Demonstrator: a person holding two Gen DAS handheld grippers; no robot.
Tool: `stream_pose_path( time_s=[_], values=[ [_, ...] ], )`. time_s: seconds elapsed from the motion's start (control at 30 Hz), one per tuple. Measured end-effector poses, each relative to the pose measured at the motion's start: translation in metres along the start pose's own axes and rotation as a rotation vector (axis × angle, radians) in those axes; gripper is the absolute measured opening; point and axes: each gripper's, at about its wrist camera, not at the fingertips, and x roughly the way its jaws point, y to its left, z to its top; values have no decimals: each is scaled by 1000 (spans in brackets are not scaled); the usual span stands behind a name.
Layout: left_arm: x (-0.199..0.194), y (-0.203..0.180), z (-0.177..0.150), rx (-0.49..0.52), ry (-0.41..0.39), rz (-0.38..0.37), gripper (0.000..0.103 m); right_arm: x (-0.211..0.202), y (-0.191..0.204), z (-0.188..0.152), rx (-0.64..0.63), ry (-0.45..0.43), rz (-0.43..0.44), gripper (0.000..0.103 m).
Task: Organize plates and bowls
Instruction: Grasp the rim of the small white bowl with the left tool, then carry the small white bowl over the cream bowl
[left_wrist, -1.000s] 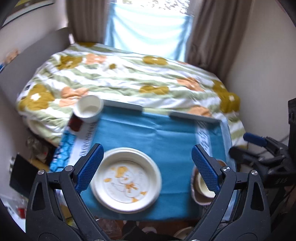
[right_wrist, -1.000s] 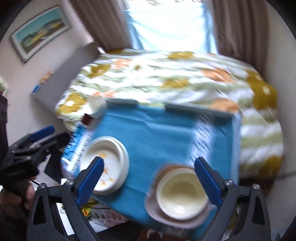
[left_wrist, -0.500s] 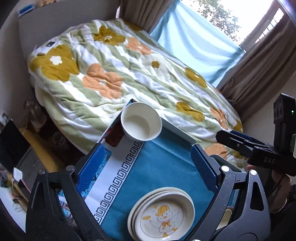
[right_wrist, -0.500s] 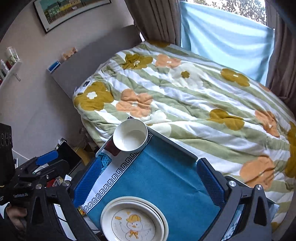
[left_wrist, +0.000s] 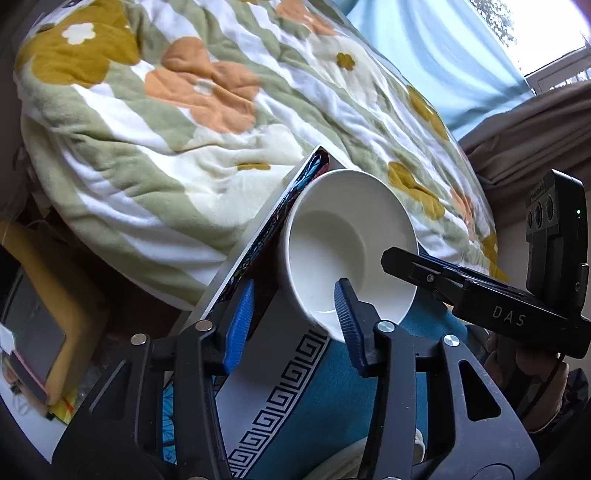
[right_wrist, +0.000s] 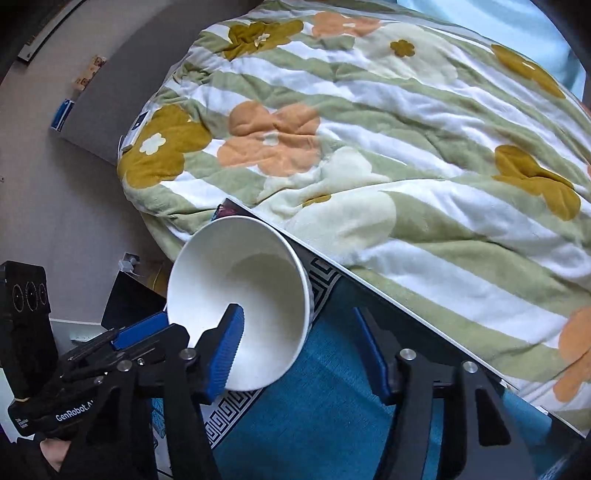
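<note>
A white bowl (left_wrist: 347, 243) stands at the far left corner of the blue cloth (left_wrist: 321, 398), close to the table edge. My left gripper (left_wrist: 291, 321) straddles the bowl's near-left wall, one pad (left_wrist: 345, 314) inside and the other outside. Its jaws are closing, and a gap still shows beside the outer pad. In the right wrist view the bowl (right_wrist: 240, 302) has my right gripper (right_wrist: 299, 354) over its right wall, one pad (right_wrist: 227, 354) inside. Those jaws are closing too, and the outer pad stands apart from the wall. Each gripper shows in the other's view.
The cloth has a white border with a dark key pattern (right_wrist: 236, 402). A bed with a flowered quilt (right_wrist: 369, 147) lies right behind the table edge. A yellow object (left_wrist: 55, 295) sits low at the left, off the table. Cream plate rims (left_wrist: 347, 459) peek in at the bottom.
Both grippers have come down and moved to the far left corner, over the white bowl. Their jaws have narrowed around its walls. The duck plates have slid out of view.
</note>
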Motion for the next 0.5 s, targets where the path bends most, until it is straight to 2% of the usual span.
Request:
stream_pose_path(
  time_s=[0.13, 0.17, 0.27, 0.5],
  values=[
    [11, 0, 2, 7, 20, 0, 21, 10, -3, 2, 8, 24, 15, 31],
    [11, -1, 2, 8, 17, -5, 20, 12, -3, 2, 8, 27, 17, 29],
    [10, -2, 3, 24, 10, 9, 19, 17, -3, 2, 10, 34, 29, 15],
    [7, -12, 2, 80, -5, 60, 19, 17, -2, 0, 4, 23, 25, 14]
  ],
)
